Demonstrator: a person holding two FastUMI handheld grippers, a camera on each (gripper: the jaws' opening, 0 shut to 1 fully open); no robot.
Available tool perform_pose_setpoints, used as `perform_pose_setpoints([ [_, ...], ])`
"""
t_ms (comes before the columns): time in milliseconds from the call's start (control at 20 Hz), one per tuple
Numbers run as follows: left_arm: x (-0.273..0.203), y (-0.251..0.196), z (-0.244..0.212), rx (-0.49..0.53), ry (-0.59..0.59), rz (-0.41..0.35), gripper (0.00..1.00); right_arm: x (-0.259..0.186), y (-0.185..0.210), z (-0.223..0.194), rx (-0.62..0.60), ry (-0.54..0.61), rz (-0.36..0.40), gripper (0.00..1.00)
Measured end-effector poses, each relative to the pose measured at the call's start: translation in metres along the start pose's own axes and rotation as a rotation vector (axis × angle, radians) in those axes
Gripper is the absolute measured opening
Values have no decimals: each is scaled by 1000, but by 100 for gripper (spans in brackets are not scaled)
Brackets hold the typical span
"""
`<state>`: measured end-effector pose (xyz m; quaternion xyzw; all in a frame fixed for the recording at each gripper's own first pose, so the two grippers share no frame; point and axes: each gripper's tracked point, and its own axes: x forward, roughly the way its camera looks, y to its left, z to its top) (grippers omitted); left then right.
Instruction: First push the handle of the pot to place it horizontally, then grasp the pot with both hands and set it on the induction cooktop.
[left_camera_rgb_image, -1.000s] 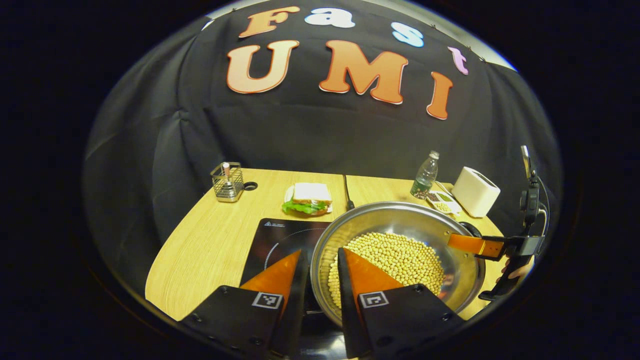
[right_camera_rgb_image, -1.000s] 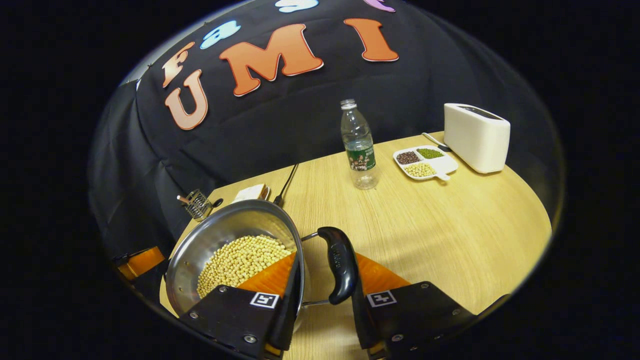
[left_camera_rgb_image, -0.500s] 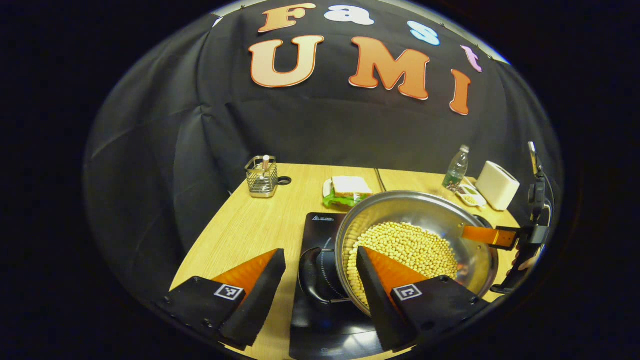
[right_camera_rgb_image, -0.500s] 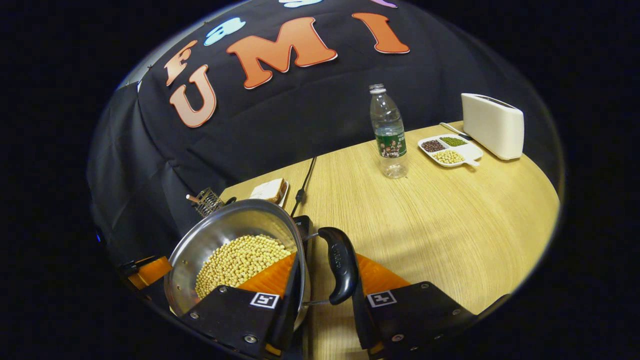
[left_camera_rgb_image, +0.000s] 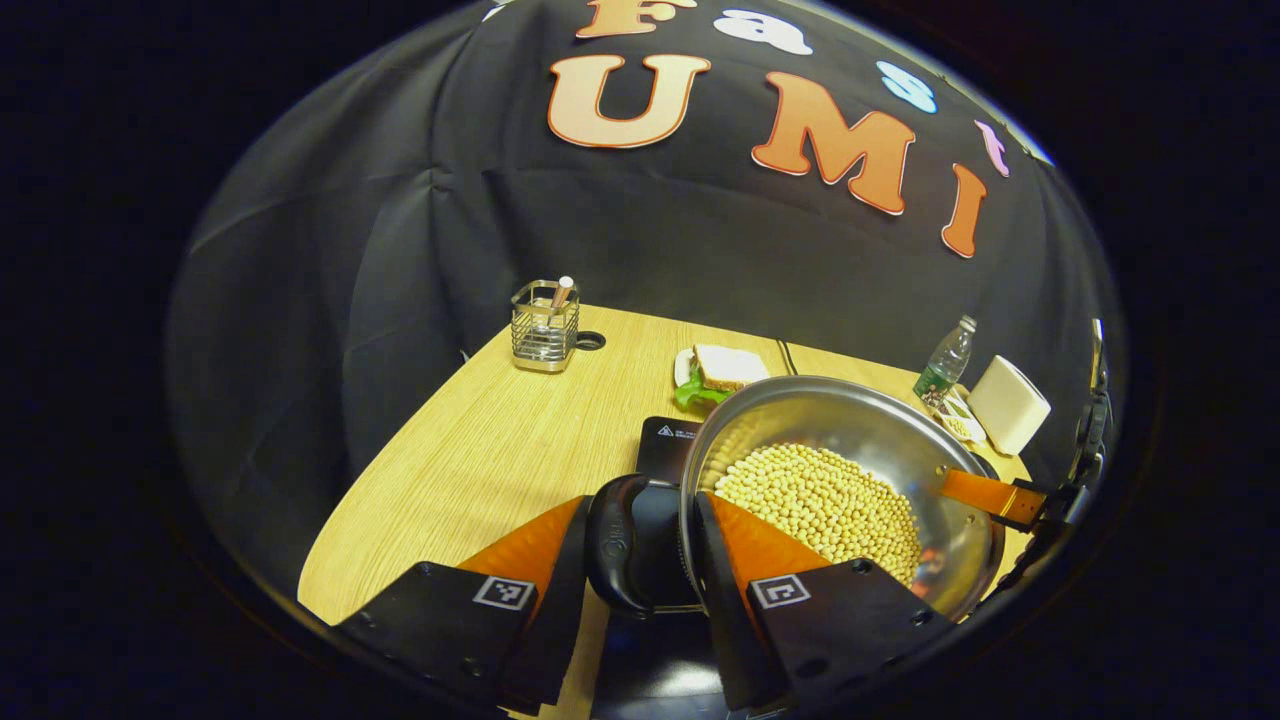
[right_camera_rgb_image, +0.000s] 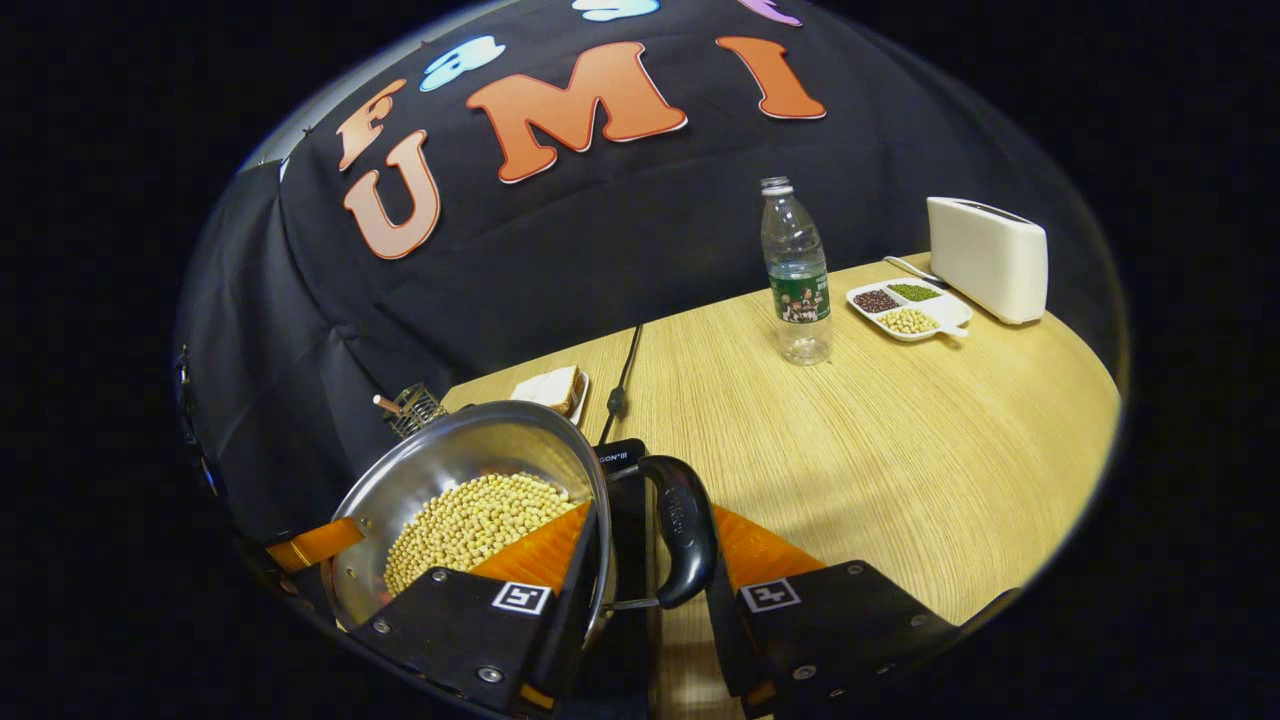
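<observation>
A steel pot filled with yellow beans sits over the black induction cooktop; I cannot tell if it rests on it. In the left gripper view, my left gripper is shut on the pot's near black handle, one finger outside the handle and the other over the rim. In the right gripper view, my right gripper is shut on the opposite black handle, with one finger over the beans inside the pot. The cooktop shows under that handle.
A wire holder and a sandwich stand behind the cooktop. A water bottle, a divided dish of beans and a white toaster sit at the far right of the wooden table. A black cable runs back.
The pot has moved left over the cooktop. My left gripper spread wide half a second ago and has closed on the near handle again. The right gripper has kept its hold.
</observation>
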<state>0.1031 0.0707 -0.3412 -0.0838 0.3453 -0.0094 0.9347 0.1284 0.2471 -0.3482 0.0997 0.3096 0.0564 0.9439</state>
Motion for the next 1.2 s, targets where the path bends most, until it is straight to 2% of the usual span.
perform_pose_setpoints([
  [150, -14, 12, -2, 11, 14, 64, 66, -6, -7, 1, -39, 1, -11, 61],
  [200, -21, 14, 3, 19, -5, 82, 82, -10, -13, 4, -66, -6, -26, 71],
  [250, -28, 13, 13, 27, -36, 97, 90, -16, -17, 7, -83, -15, -30, 79],
  [300, -40, 13, 22, 33, -68, 112, 94, -24, -19, 13, -98, -27, -23, 93],
  [350, -51, 9, 35, 38, -109, 119, 94, -34, -20, 20, -110, -38, -9, 95],
  [500, -94, -14, 76, 43, -231, 103, 93, -69, -35, 55, -181, -123, -34, 98],
  [550, -109, -23, 91, 48, -275, 89, 98, -82, -43, 70, -204, -164, -50, 98],
  [750, -162, -65, 141, 42, -418, 40, 98, -139, -66, 124, -214, -282, -63, 97],
  [950, -207, -104, 174, 56, -518, -1, 97, -194, -102, 174, -215, -396, -106, 97],
  [1200, -242, -152, 199, 75, -604, -29, 97, -259, -134, 219, -240, -519, -144, 97],
])
